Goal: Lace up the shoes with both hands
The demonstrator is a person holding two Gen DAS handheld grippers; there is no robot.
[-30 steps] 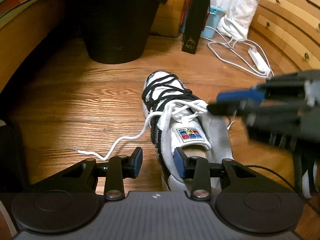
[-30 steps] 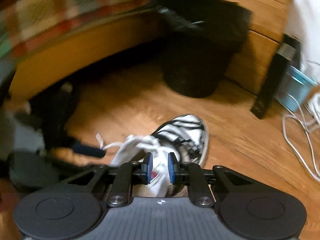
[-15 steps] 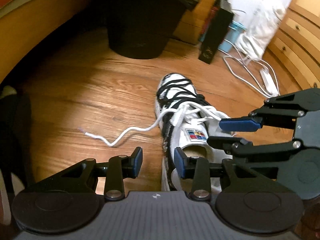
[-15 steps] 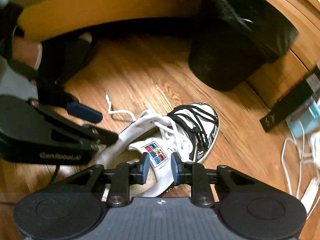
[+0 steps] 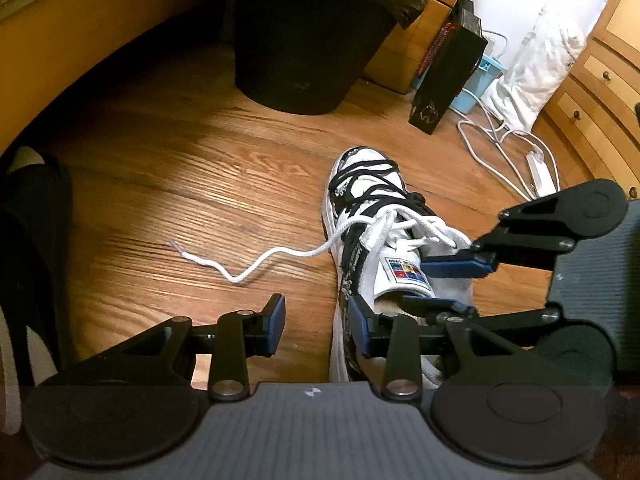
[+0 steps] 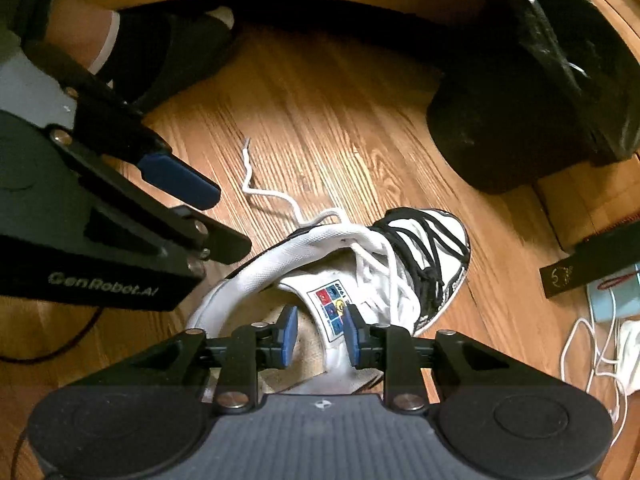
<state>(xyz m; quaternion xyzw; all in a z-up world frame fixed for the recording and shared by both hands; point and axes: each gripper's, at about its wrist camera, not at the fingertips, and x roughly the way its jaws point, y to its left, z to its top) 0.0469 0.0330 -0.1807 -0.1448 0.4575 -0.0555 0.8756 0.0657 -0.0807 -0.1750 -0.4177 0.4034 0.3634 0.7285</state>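
**Two grippers are hanging over a shoe**

A black and white shoe [image 5: 372,216] is sitting on the wooden floor [image 5: 192,184], toe pointing at a black bin [image 5: 308,40]. One white lace [image 5: 256,260] is trailing loose across the floor beside it. The left gripper [image 5: 316,324] is hanging with its jaws apart, holding nothing. The right gripper [image 6: 318,334] has just been opening its jaws. They are standing apart on either side of the shoe's tongue [image 6: 332,308], not squeezing it.
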